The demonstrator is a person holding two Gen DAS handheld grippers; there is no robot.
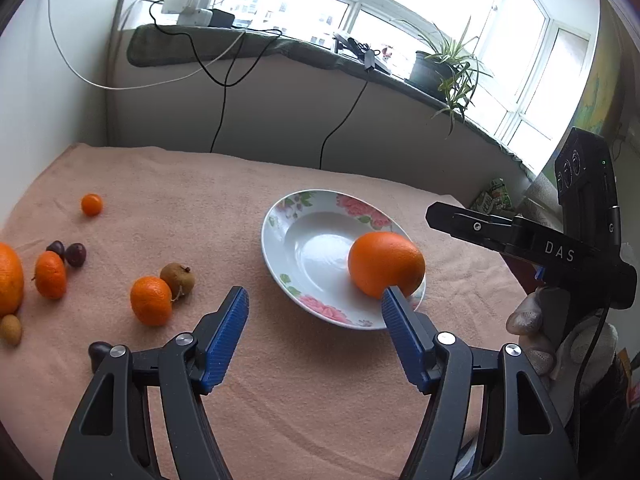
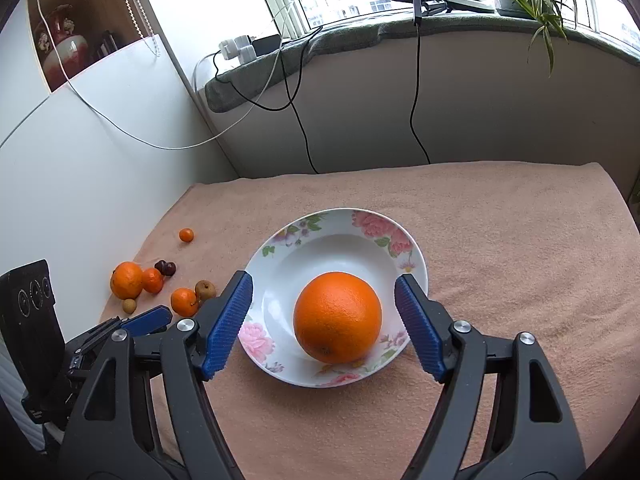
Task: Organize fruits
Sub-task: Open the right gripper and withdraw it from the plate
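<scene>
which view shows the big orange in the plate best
The right wrist view: the big orange sits whole and unblocked in the floral plate, framed by the open right gripper. In the left wrist view, one fingertip of the left gripper covers its lower edge near the plate's rim.

A bright orange orange point(image 2: 337, 317) sits in a white plate point(image 2: 416, 264) rimmed with pink flowers and green leaves. The table point(image 2: 500, 240) wears a plain peach-pink cloth. Left of the plate lie orange tangerines point(image 2: 184, 301), dark maroon cherries point(image 2: 165, 267) and tan-brown longans point(image 2: 205, 290). Both tools are black with ribbed blue pads point(image 2: 228, 324).
</scene>
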